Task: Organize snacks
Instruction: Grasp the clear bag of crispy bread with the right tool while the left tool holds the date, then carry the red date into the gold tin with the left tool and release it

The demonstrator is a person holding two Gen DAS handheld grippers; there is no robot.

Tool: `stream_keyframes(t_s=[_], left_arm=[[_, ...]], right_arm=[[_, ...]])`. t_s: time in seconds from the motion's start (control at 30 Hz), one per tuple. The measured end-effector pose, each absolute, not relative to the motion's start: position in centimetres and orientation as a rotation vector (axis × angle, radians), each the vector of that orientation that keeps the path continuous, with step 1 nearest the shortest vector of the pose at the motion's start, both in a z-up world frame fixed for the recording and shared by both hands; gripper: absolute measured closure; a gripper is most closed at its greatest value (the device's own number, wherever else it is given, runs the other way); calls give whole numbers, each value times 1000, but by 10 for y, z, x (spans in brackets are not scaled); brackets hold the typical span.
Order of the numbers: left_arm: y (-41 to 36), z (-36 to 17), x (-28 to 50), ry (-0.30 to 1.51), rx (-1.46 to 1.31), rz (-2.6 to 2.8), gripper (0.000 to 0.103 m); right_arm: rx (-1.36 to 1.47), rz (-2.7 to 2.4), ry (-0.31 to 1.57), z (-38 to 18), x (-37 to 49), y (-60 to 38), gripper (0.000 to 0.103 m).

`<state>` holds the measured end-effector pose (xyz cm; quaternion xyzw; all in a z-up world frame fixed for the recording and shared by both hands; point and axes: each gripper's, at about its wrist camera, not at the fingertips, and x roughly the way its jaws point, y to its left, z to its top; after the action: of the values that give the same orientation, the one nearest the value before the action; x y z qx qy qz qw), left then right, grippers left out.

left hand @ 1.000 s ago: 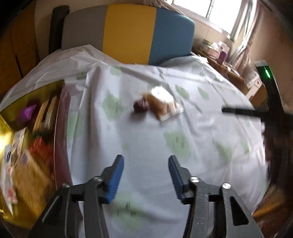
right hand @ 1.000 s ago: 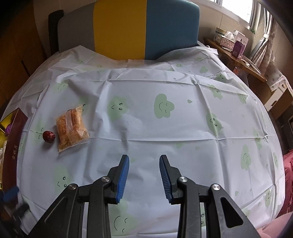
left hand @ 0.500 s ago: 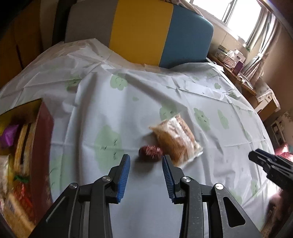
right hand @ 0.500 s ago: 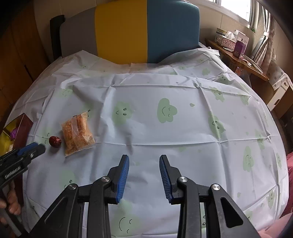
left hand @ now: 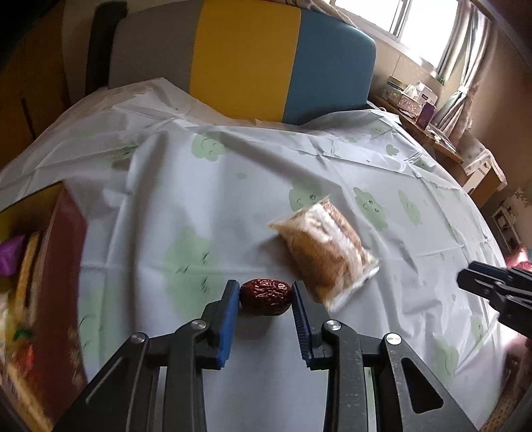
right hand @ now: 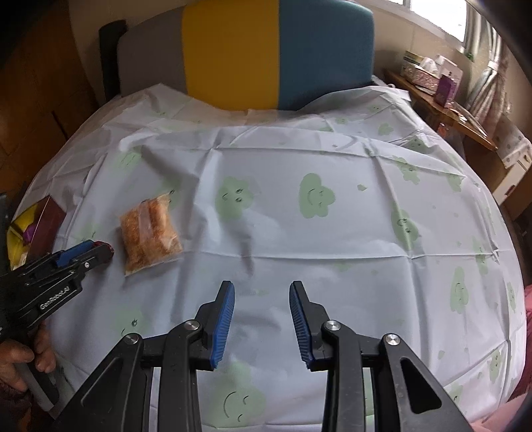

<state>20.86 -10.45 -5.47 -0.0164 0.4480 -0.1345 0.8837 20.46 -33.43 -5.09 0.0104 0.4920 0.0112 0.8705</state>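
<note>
Now ribbed blue jaws close around the wrinkled red date [left hand: 265, 296] (glossy, oval).

A round table [right hand: 332, 232] stood covered with a pale blue cloth [right hand: 365, 272] printed with green smiling clouds. Behind it rose a chair back [right hand: 276, 53] in grey, yellow and blue panels. Daylight came through a window [left hand: 422, 20] at the upper right, hung with a pale curtain [left hand: 465, 76]. Below it a wooden side table [right hand: 442, 113] carried tissue boxes [right hand: 429, 68]. Wooden panelling [right hand: 36, 99] darkened the left wall.
</note>
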Motion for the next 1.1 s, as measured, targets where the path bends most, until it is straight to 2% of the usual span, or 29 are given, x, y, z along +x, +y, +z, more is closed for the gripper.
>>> stream_keyframes(t_s=[0.17,0.23,0.3,0.33,0.37,0.43,0.7,0.77,0.8,1.1], left_arm=[[-94,-51,178,909,-28,-282,71],[-93,-49,167,898,-32,-287,71],[-89,-47,158,895,-41,-294,71],[-88,-47,153,897,-48,-299,71],[-86,-46,148,895,-52,-305,71],[-83,-44,139,884,-43,-311,71],[-72,-41,109,870,-50,-342,71],[-71,-41,102,868,-51,-351,71],[-71,-41,99,864,-49,-352,71],[-65,-25,80,822,-55,-373,71]], right_arm=[[51,193,1061,-56,205,-312,68],[45,262,1082,-59,210,-294,62],[14,296,1077,-59,217,-277,60],[-3,305,1073,-59,223,-268,54],[-7,310,1071,-59,230,-261,43],[2,320,1071,-62,246,-250,36],[-121,278,1126,-87,294,-211,33],[-149,269,1147,-94,298,-208,36],[-162,259,1145,-96,297,-208,42],[-248,299,1152,-92,239,-212,43]])
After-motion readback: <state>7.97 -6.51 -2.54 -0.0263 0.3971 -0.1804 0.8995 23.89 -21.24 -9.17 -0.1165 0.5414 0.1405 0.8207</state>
